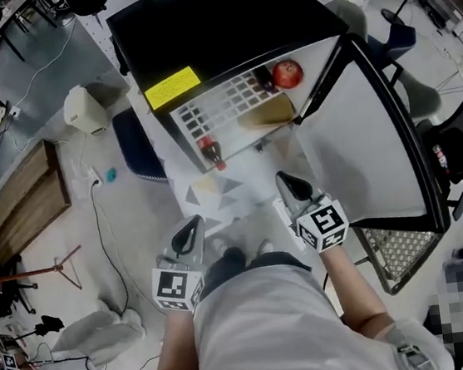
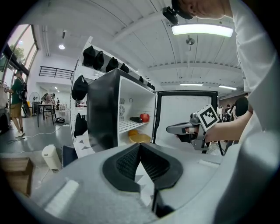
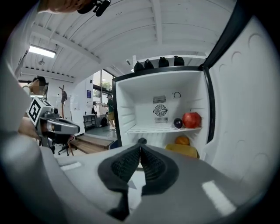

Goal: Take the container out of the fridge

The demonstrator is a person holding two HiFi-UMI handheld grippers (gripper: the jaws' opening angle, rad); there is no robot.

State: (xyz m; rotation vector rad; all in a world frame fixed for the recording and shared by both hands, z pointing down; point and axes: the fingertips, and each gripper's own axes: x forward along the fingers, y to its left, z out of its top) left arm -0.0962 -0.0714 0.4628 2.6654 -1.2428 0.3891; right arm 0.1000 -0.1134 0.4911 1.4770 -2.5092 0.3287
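Note:
A black mini fridge (image 1: pixel 220 22) stands open in front of me, its door (image 1: pixel 377 145) swung to the right. The yellow container (image 1: pixel 266 115) lies low inside, under the wire shelf (image 1: pixel 222 106); it also shows in the left gripper view (image 2: pixel 140 138) and the right gripper view (image 3: pixel 183 150). My left gripper (image 1: pixel 194 224) is shut and empty, well short of the fridge and left of it. Also shut and empty, my right gripper (image 1: pixel 285 177) points at the opening, a little closer. In each gripper's own view, left (image 2: pixel 140 146) and right (image 3: pixel 141 146), the pads meet.
A red apple (image 3: pixel 191 119) and a dark round fruit (image 3: pixel 178 123) sit on the shelf, an orange (image 3: pixel 182 140) below. A red-capped bottle (image 1: pixel 209 151) stands at the fridge's front left. On the floor are a white appliance (image 1: pixel 84 110), a wooden platform (image 1: pixel 24 197) and cables.

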